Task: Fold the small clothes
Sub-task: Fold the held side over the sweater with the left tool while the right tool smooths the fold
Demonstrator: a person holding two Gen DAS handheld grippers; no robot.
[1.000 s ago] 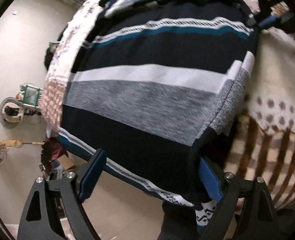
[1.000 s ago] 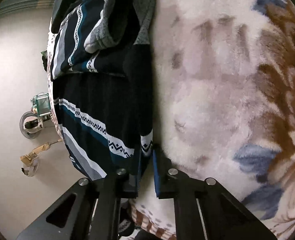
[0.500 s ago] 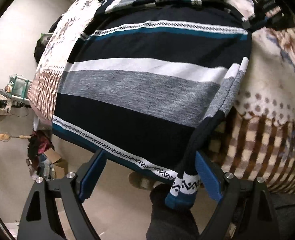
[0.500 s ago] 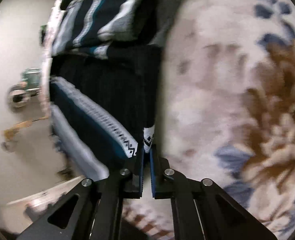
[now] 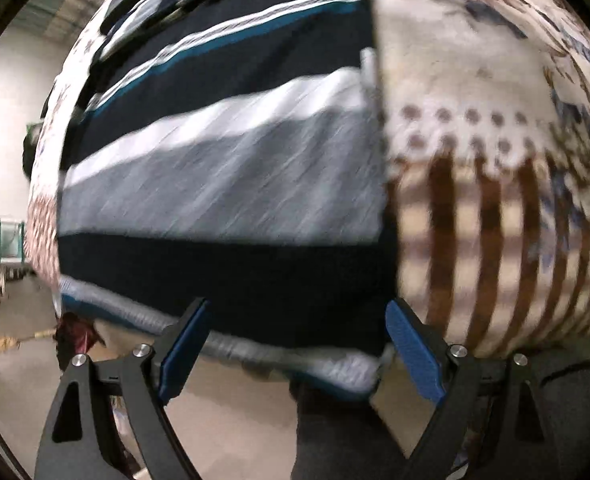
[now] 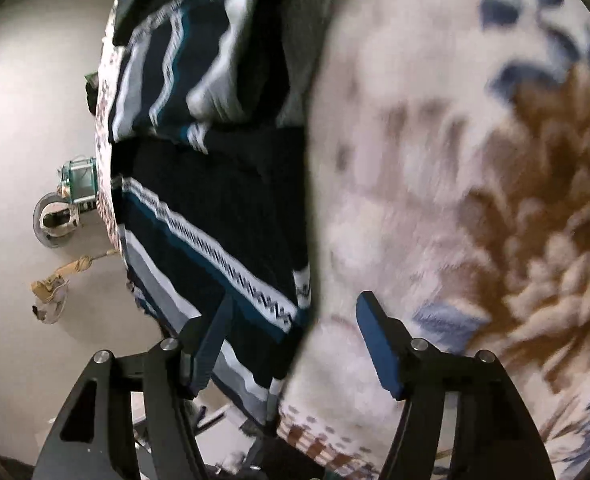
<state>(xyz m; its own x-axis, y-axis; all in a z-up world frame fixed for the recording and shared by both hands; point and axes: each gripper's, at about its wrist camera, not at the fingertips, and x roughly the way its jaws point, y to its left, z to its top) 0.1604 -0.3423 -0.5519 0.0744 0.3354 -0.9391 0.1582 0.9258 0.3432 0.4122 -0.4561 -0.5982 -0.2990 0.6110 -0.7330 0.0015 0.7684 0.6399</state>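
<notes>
- Since a second ago the right gripper [image 6: 291, 338] has let go: its jaws, then pinched on the sweater's patterned hem corner, have just been opening and now stand apart, with the hem edge lying between them untouched by either pad.
- Over the same second the sleeve end that dangled off the bed's near edge in the left wrist view has gone from sight, and the left gripper [image 5: 295, 346] sits closer over the dark stripe.
- One bed carries everything, covered by one plush blanket [image 6: 435, 184]: fleecy cream pile with brown flowers, blue leaves, a row of dots and brown bars near its front edge.
- One knit sweater [image 5: 223, 184] lies flat along the bed's left edge, its hem reaching the front edge; bands of navy, white, heathered grey and teal, with a zigzag trim.
- One more striped garment [image 6: 199, 64], same colours, lies bunched at the far end of the bed, touching the sweater's top.
- Two grippers, each a black frame with two blue ribbed pads.
- Left jaws are spread wide and hold nothing; they point steeply down at the sweater's hem.
- Right gripper tilts down over the sweater's right edge where it meets the blanket.
- Both views are motion-blurred.
</notes>
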